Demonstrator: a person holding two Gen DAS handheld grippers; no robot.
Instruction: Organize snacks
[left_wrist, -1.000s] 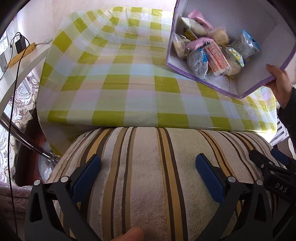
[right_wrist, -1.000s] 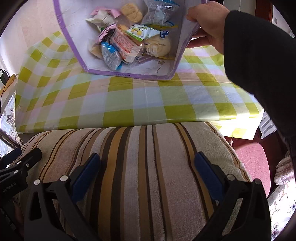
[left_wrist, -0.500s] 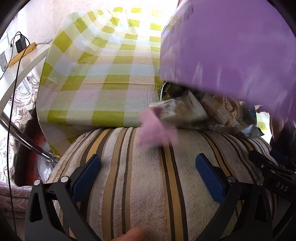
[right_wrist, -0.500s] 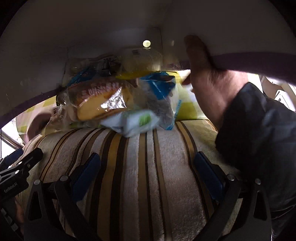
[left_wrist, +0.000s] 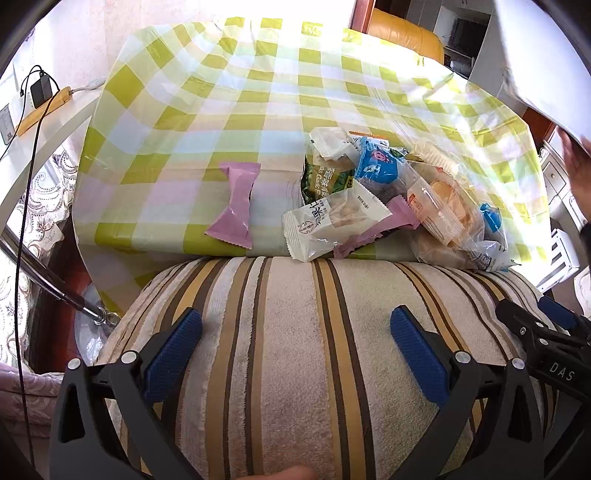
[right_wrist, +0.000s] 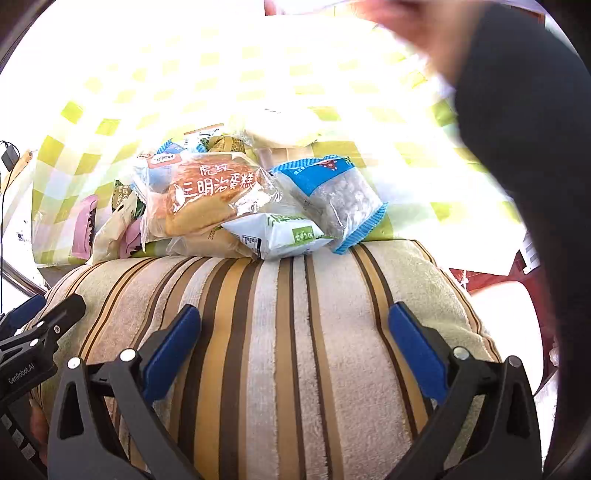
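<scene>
- The left gripper (left_wrist: 295, 332) rests low over a striped towel-like cushion (left_wrist: 295, 369), its two blue-padded fingers (left_wrist: 173, 343) spread wide with nothing between them
- The right gripper (right_wrist: 295, 328) sits over the same striped cushion (right_wrist: 295, 350), jaws likewise wide apart and empty; in each wrist view part of the other gripper shows at the frame edge
- Just past the cushion's far edge lies a table under a green and white checked cloth (left_wrist: 221, 103)
- On the cloth's near edge sits a loose heap of wrapped snacks (left_wrist: 388, 199), touching and overlapping one another, some hanging slightly over the cushion
- A white packet with dark print (left_wrist: 332, 221) lies at the front of the heap in the left view, with a dark green packet (left_wrist: 321, 177) behind it and a blue and white packet (left_wrist: 376, 166) further back
- A clear-wrapped bun or cake (left_wrist: 443, 210) lies at the right side of the heap
- A single pink wrapper (left_wrist: 236, 203) lies apart on the cloth, to the left of the heap
- In the right view, a cake in a clear wrapper with orange print (right_wrist: 210, 195) tops the pile, beside a blue-edged bag of pale pieces (right_wrist: 332, 195) and a white and green packet (right_wrist: 273, 232)
- A person's hand (left_wrist: 576, 166) at the far right holds the edge of a pale box (left_wrist: 535, 62) raised above the table; a dark sleeve (right_wrist: 528, 129) fills the right view's upper right, blurred
- A power strip with a plugged adapter (left_wrist: 42, 96) lies on a white ledge to the left
</scene>
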